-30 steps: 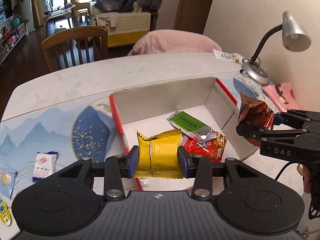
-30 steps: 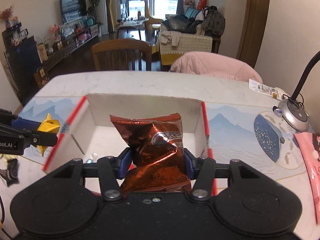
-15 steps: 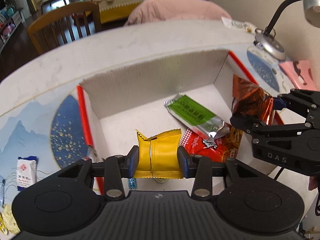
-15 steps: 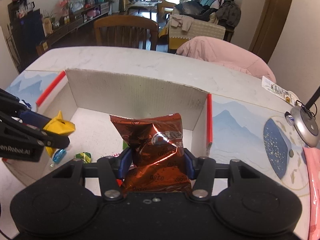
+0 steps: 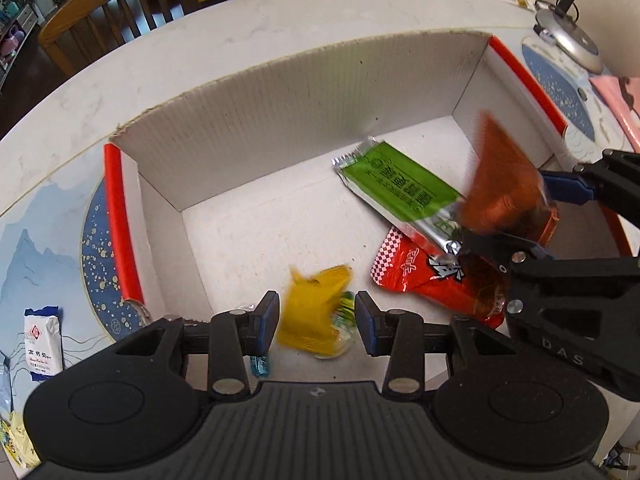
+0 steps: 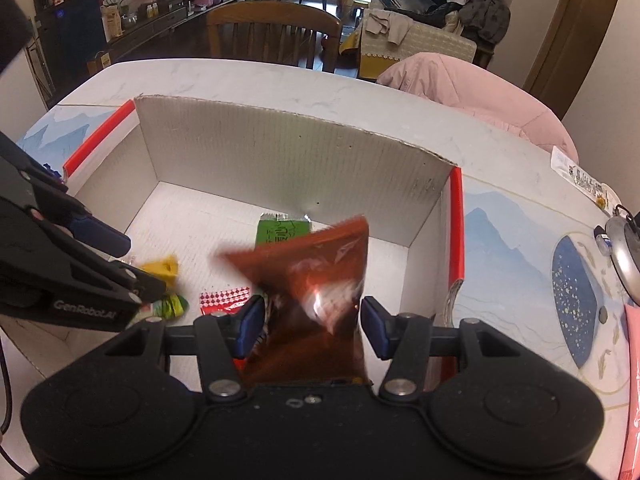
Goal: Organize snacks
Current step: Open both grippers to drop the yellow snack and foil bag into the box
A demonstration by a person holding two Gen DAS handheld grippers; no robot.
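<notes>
Both grippers hang over the white cardboard box with red edges. My left gripper is open; a blurred yellow snack packet drops from between its pads. My right gripper is open; a blurred brown Oreo bag falls free between its pads, and it also shows in the left wrist view. On the box floor lie a green packet and a red packet. The yellow packet also shows in the right wrist view.
A white-and-blue sachet and other small packets lie on the table left of the box. A desk lamp base stands at the right, with a pink item beside it. A wooden chair stands behind the table.
Both grippers moved further over the box and opened. The yellow packet and the brown Oreo bag were let go and are falling into the box.
</notes>
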